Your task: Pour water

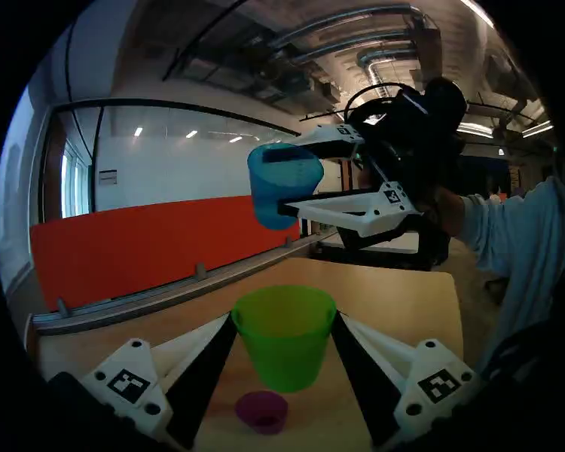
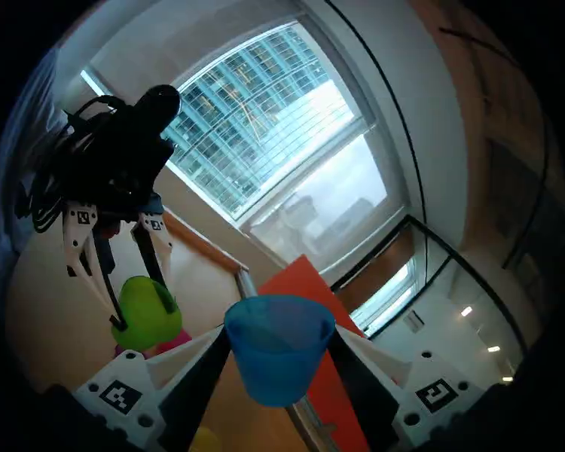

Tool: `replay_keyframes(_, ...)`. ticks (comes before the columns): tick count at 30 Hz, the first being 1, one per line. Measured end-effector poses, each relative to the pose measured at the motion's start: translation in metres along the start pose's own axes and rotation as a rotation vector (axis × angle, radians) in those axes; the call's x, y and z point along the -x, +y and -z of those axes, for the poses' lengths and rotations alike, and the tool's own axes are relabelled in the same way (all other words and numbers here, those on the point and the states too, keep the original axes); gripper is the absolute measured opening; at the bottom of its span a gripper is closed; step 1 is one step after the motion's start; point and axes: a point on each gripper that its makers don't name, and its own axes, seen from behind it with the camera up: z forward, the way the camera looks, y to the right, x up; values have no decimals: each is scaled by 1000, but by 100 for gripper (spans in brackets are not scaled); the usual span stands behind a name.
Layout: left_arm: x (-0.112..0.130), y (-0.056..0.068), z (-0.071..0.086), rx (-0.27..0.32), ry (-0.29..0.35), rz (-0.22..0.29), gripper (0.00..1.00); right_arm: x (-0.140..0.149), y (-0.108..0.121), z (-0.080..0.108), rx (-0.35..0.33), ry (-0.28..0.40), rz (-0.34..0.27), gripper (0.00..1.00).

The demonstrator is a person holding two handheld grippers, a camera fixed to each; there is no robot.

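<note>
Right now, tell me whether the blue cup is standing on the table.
No, the right gripper holds the blue cup pinched between its fingers in the air, well above the table.

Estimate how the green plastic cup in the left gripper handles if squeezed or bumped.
The green plastic cup looks thin and translucent: probably light, may flex under the left gripper's fingers. Smooth tapered wall: could slip. Base narrower than mouth, so likely tippy once set down.
</note>
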Motion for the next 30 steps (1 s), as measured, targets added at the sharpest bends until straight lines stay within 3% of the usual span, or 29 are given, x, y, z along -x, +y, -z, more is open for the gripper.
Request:
replay_keyframes(14,-5,-1,-3,6,4,-1,88,-12,10,-17,-2,3,139,90)
replay_keyframes(30,-8,1,-6,14,11,0,88,-18,24,-25,14,-6,247,90)
